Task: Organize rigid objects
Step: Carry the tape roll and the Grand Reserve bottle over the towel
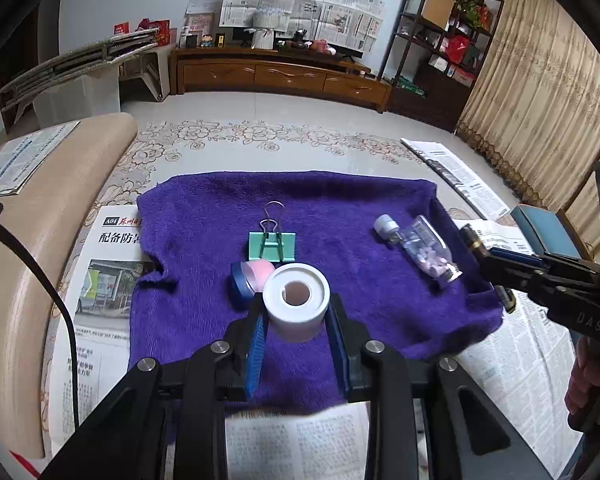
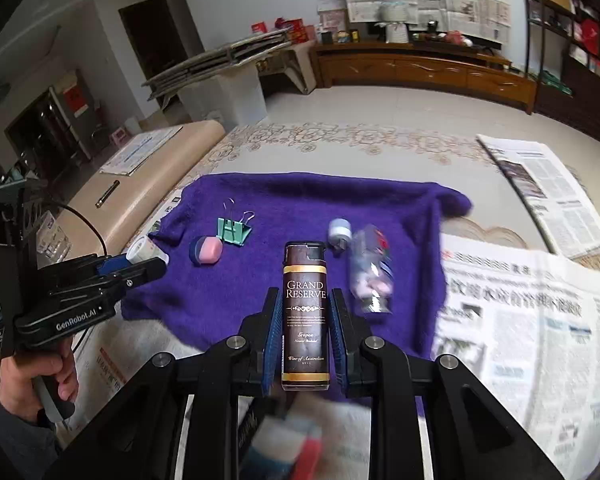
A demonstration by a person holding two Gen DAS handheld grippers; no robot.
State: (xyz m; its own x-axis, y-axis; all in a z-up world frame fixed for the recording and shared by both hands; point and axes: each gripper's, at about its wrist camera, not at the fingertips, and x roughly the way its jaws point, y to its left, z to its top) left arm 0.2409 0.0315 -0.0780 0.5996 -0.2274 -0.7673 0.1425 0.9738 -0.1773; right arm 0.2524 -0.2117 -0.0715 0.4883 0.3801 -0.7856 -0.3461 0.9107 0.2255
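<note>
Reading "GRAND RESERVE", lighter [image 2: 305,312], apparently.

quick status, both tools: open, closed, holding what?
Left tool: closed on the white tape roll.
Right tool: closed on the brown lighter.

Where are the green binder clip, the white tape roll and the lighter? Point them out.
green binder clip [image 1: 272,246]: left wrist view, green body.
white tape roll [image 1: 297,299]: left wrist view, top face.
lighter [image 2: 305,312]: right wrist view, brown label.
</note>
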